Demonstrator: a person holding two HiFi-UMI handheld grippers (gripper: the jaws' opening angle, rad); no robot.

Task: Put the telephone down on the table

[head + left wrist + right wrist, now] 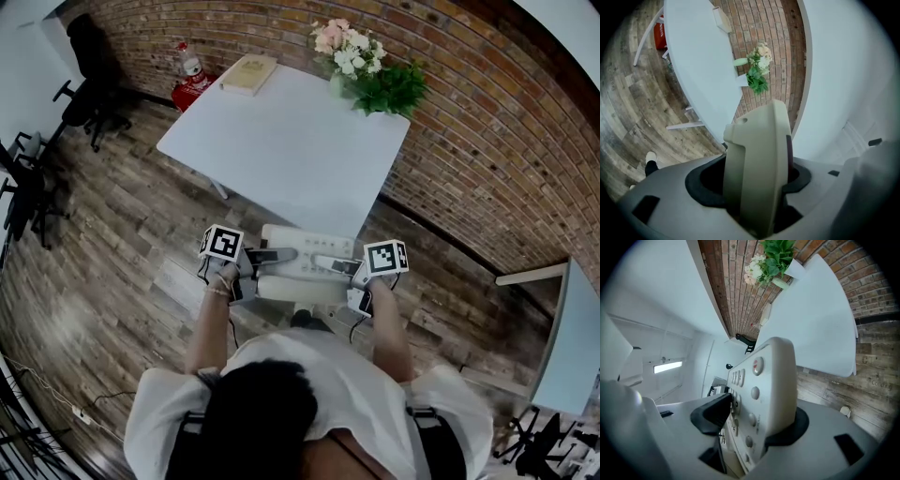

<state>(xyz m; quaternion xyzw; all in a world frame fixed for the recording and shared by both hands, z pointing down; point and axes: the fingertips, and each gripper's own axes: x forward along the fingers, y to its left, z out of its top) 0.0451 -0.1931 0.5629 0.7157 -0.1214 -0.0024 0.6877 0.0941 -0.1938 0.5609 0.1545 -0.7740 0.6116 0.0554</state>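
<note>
1. From the head view we look down on a room with a brick wall and a plank floor. A white table stands against the wall. Flowers and a book sit along its far edge, well beyond our fingertips.
2. In the same view we carry the cream telephone level in front of us. The left gripper clamps one end and the right gripper clamps the other. The telephone spans the gap between the two sets of fingers. It hangs over the floor just short of the table's near edge and does not touch the tabletop.
3. In the left gripper view, the telephone's smooth cream end stands on edge between our fingers. Both dark pads press against its sides, so this gripper is clenched on the telephone. Beyond the fingertips the tabletop stretches away, with the flowers at its far side against the bricks.
4. In the right gripper view, the telephone's keypad end fills the space between the fingers. One dark pad bears on the face with the buttons, which include a red one nearer the fingertips. The other pad bears on the back, so this gripper also grasps the telephone firmly. Past the fingertips lie the table and the flowers, with floor planks off to the side.
</note>
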